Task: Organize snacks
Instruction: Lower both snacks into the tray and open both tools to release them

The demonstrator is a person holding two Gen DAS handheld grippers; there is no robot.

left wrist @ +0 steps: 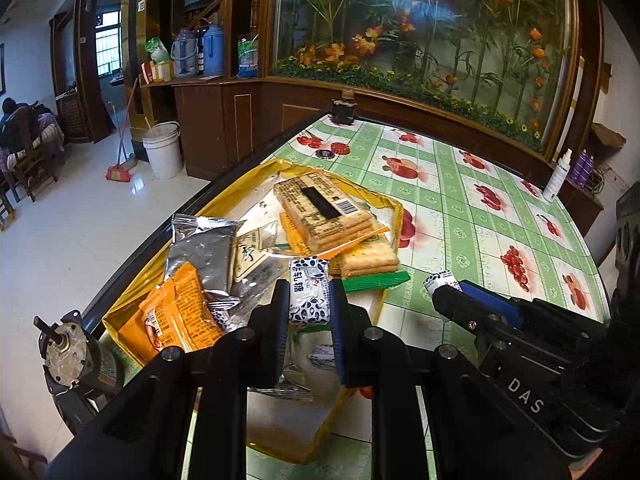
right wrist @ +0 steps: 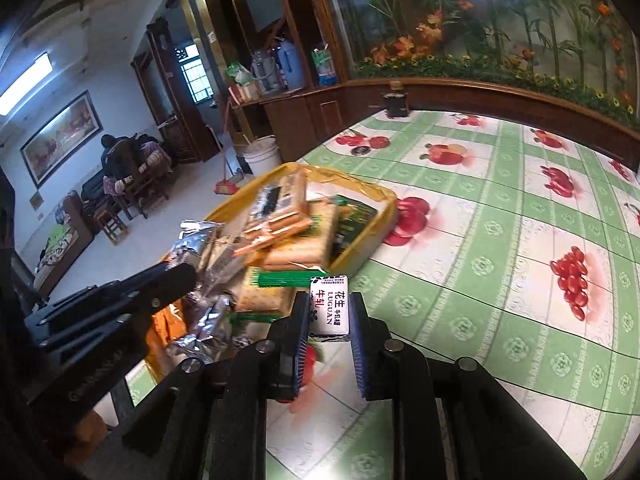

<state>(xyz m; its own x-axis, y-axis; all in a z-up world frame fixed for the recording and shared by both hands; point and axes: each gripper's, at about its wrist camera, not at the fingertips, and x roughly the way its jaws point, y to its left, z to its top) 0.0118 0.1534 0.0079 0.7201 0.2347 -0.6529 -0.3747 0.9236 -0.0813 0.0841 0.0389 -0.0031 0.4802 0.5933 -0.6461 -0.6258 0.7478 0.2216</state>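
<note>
A yellow tray [left wrist: 394, 210] at the table's left edge holds cracker packs [left wrist: 324, 208], a silver packet [left wrist: 200, 252] and an orange packet [left wrist: 176, 316]. My left gripper [left wrist: 309, 295] hovers over the tray's near part, shut on a white and blue nougat candy [left wrist: 308, 278]. In the right wrist view, my right gripper [right wrist: 330, 309] is shut on a second white nougat candy [right wrist: 330, 300], lifted above the tablecloth just right of the tray [right wrist: 380, 216]. That gripper also shows in the left wrist view as a black and blue tip [left wrist: 446, 295] with its candy [left wrist: 439, 280] sticking out.
The table wears a green checked cloth with fruit pictures [left wrist: 480, 208]. A dark jar [left wrist: 343, 112] stands at the far edge, with a red cap [left wrist: 340, 147] in front of it and a white spray bottle [left wrist: 558, 176] at the right. A metal motor [left wrist: 64, 344] sits at the near left corner.
</note>
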